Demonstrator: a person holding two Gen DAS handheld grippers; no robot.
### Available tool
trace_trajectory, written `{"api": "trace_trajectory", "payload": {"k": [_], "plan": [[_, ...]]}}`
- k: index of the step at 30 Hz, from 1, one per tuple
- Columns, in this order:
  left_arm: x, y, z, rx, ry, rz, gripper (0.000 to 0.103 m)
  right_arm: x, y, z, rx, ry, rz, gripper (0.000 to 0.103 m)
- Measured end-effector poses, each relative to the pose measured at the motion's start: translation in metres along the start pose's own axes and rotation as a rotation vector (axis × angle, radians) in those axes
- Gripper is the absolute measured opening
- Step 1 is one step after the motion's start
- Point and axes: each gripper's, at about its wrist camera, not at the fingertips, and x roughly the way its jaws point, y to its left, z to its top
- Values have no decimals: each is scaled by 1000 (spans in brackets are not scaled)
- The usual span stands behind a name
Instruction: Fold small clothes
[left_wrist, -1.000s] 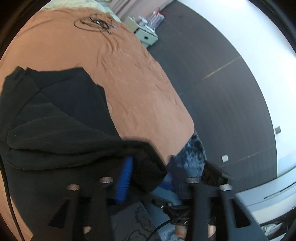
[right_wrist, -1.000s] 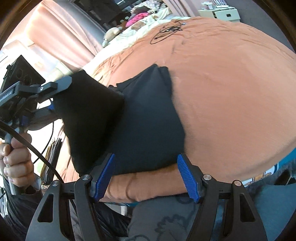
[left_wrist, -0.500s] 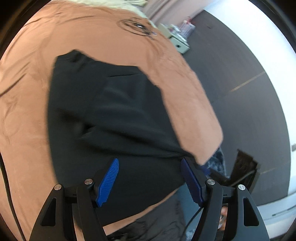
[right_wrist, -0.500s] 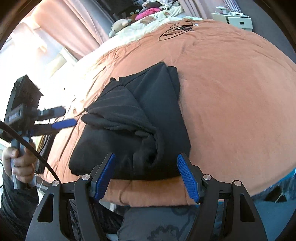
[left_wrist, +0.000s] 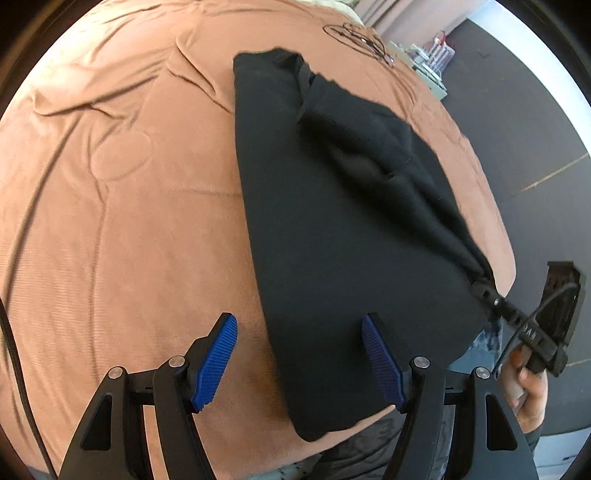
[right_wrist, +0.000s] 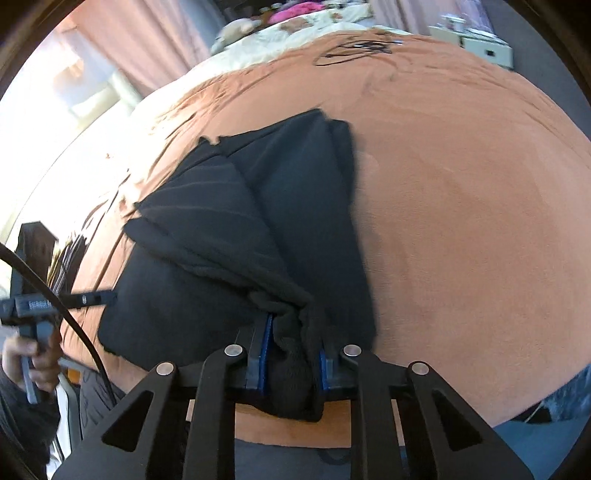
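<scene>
A black garment (left_wrist: 332, 221) lies partly folded on the orange bed cover (left_wrist: 129, 221). In the left wrist view my left gripper (left_wrist: 299, 319) is open, just above the garment's near left edge, pads clear of the cloth. My right gripper (right_wrist: 293, 332) is closing its jaws on a bunched fold of the black garment (right_wrist: 295, 184) at its near edge, and the blue pads press the cloth. That grip also shows at the garment's right corner, at the right gripper (left_wrist: 491, 295). The left gripper (right_wrist: 88, 297) sits at the garment's left side.
A coil of black cable (right_wrist: 354, 48) lies far back on the orange cover (right_wrist: 461, 184). A white cabinet (right_wrist: 484, 48) stands beyond the bed on dark floor (left_wrist: 535, 110). The person's hands (left_wrist: 528, 391) (right_wrist: 29, 354) hold the gripper handles at the bed's near edge.
The left gripper let go of the lifted cloth, which dropped onto the garment, then swung down over the near left edge. The right gripper went from open to closed on the bunched fold.
</scene>
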Motion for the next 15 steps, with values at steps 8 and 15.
{"api": "trace_trajectory", "payload": {"k": [8,15], "plan": [[9,0,-3,1,-13,-14,77,-11,17,-1,-51,35,-77,20],[1,14,-4,-15,-35,-54,77,-18,69,21,-249,57,-179,50]]}}
